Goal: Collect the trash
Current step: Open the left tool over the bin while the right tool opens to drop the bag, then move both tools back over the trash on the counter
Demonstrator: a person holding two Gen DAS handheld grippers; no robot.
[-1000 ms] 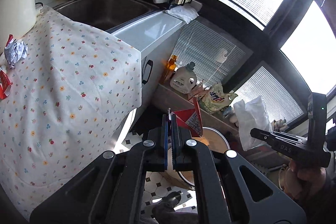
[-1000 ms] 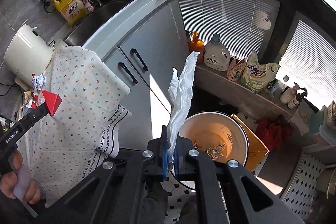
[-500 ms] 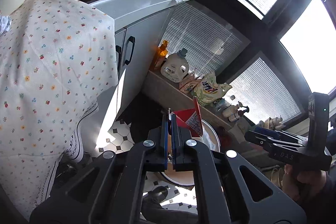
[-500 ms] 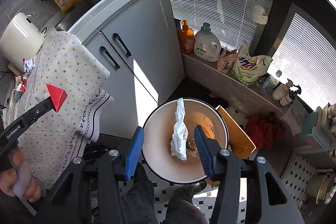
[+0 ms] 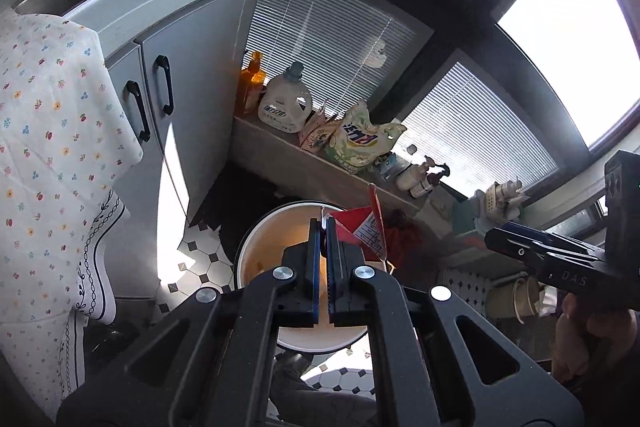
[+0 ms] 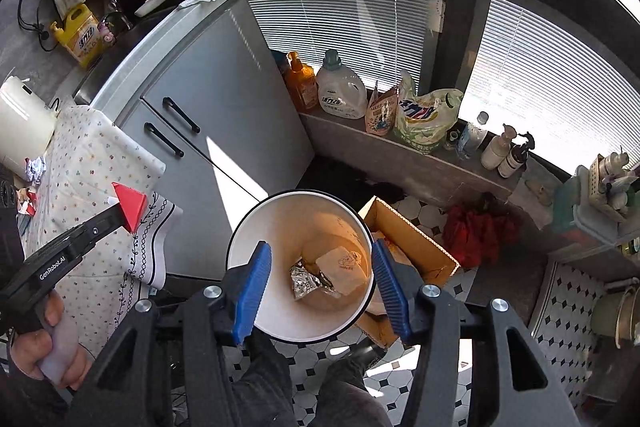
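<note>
Kitchen corner, tiled floor, grey cabinets, blinds bright behind a low ledge of bottles.

Red wrapper (image 5: 362,227): pinched at its lower edge in the left hand-held gripper (image 5: 323,227), jaws fully closed on it. Left wrist view puts it over the far rim of the bucket (image 5: 256,247); right wrist view shows the same wrapper (image 6: 130,205) off to the side, in front of the flowered tablecloth (image 6: 92,163). How far it is from being above the bucket mouth cannot be told exactly.

Right hand-held gripper (image 6: 318,277): jaws have just been opening, now stand about half apart, nothing between them. It hangs straight over the bucket (image 6: 240,247), which stands on the floor with foil and a paper packet at the bottom.

Risks, as judged:
- Wrapper let go too soon or off-centre. It is light and flat, so it could sail past the rim onto the tiles or into the cardboard box (image 6: 412,231) beside the bucket.
- It may cling to a pad after release and ride back with the gripper.
- Two grippers near one opening, so a knock between them is possible.

Views compared:
- Right wrist view alone shows the bucket's contents, the box, and more scraps left on the tabletop: a crumpled paper ball (image 6: 36,167) and red bits near the white appliance.
- Left wrist view alone shows the closed grip up close, and the printed label on the wrapper.
</note>
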